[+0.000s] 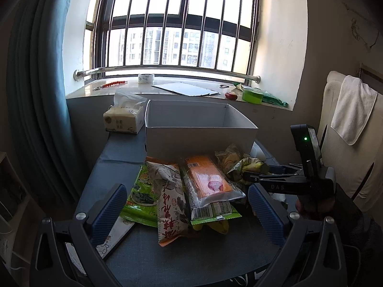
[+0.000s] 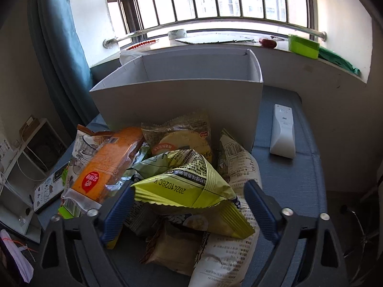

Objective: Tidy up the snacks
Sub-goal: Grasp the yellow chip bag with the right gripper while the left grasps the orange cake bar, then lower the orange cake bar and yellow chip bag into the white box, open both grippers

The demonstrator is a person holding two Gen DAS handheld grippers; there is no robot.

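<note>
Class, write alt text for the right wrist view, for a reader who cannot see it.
The right gripper, blue-padded, straddles a crinkled yellow-green foil snack bag atop a heap of packets. Behind stands an open white cardboard box; an orange packet lies left, a white remote control right.

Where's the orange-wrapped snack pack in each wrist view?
Left wrist: orange pack lies centre, on top of the pile, between the open fingers.
Right wrist: orange pack sits left of centre, slanting over the pile, beside the left finger.
Shared landmark: white box right behind the pile.
</note>
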